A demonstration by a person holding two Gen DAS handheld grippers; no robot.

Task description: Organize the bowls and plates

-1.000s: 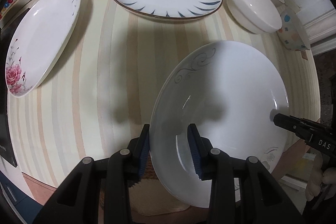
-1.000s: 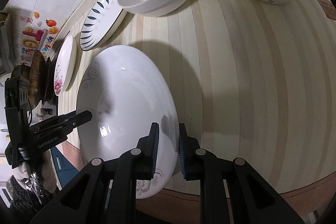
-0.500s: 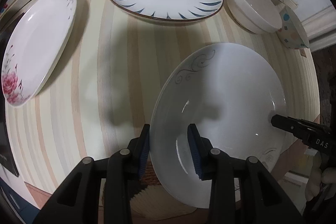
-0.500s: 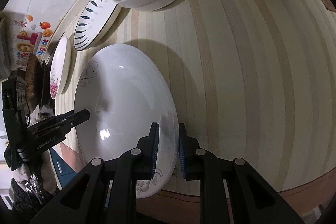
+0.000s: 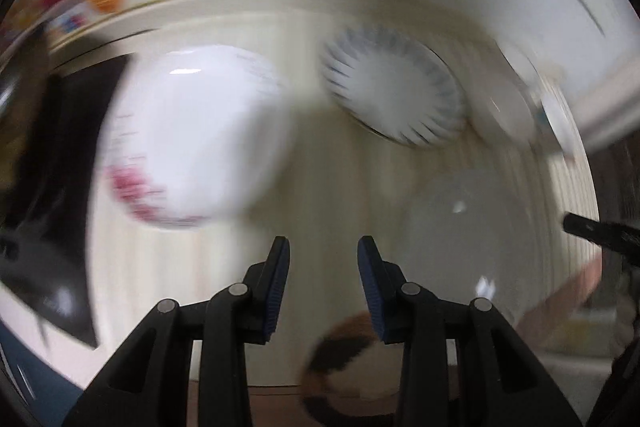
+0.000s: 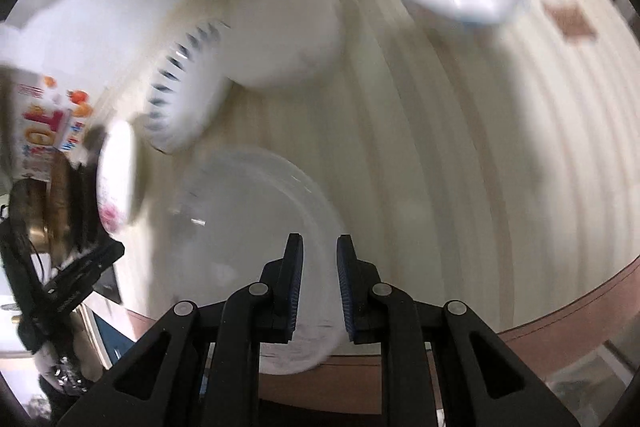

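Plate handling on the striped worktop (image 6: 460, 147).
Left gripper (image 5: 323, 283) fingers spread, empty; right gripper (image 6: 319, 287) pinches the white plate (image 6: 256, 227) rim alone; 1-sided grip risks tilting or slipping.

Black jaws, blue ribbed pads (image 5: 280, 287).

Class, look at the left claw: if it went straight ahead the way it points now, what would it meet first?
Probably the bare striped table. The left claw is open, aimed between the floral plate and blue-patterned plate; blur makes depth uncertain.
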